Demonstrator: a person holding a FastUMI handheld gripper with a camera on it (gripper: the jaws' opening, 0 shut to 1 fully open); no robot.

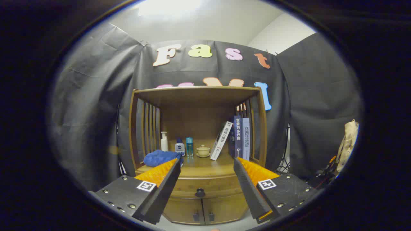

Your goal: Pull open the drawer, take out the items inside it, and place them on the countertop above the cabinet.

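A wooden cabinet stands ahead against the booth wall. Its drawer is closed, with a dark round knob at its middle. My gripper is open, some way in front of the cabinet, with nothing between its fingers. The knob sits between the two fingers and a little below their tips, further off. The countertop above the drawer carries a blue cloth at its left, close behind the left fingertip.
On the countertop stand a white pump bottle, a small dark-capped jar, a teal bottle, a lidded cup and leaning books. Two small doors lie under the drawer. A beige bag hangs at the right.
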